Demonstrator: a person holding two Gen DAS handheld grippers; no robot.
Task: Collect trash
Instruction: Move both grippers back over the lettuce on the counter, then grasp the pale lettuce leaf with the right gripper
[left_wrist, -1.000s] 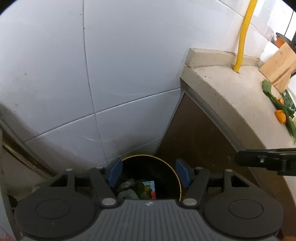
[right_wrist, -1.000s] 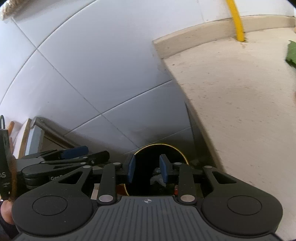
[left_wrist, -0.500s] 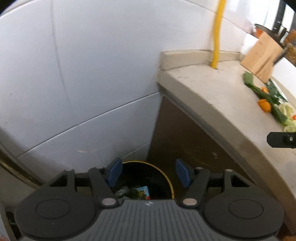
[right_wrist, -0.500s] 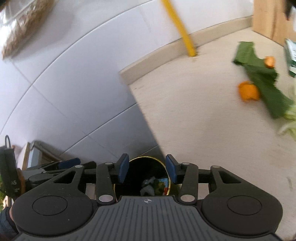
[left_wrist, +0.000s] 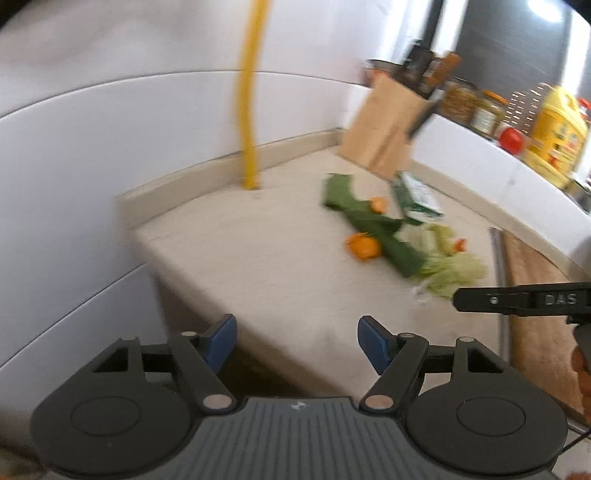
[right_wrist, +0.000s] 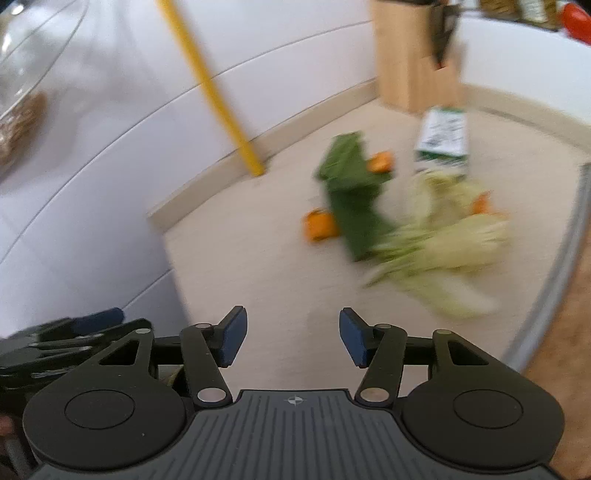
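Vegetable scraps lie on the beige counter (left_wrist: 266, 266): dark green leaves (left_wrist: 373, 221) (right_wrist: 351, 192), orange peel pieces (left_wrist: 364, 248) (right_wrist: 319, 225), pale cabbage leaves (left_wrist: 448, 266) (right_wrist: 443, 251) and a green-and-white carton (left_wrist: 419, 197) (right_wrist: 443, 138). My left gripper (left_wrist: 295, 341) is open and empty, above the counter's left front edge, short of the scraps. My right gripper (right_wrist: 291, 338) is open and empty, over the counter just before the pale leaves. It shows from the side in the left wrist view (left_wrist: 517, 299). Both views are motion-blurred.
A yellow pipe (left_wrist: 249, 110) (right_wrist: 210, 88) rises at the counter's back. A wooden knife block (left_wrist: 384, 129) (right_wrist: 410, 59) stands behind the scraps. Jars and a yellow oil bottle (left_wrist: 554, 136) line the ledge at right. White tiled wall is left; a sink rim (right_wrist: 554, 277) lies right.
Both grippers have swung up and right from the trash bin on the floor to the counter. The bin has left view; the scraps now lie ahead. The right jaws have opened wider.
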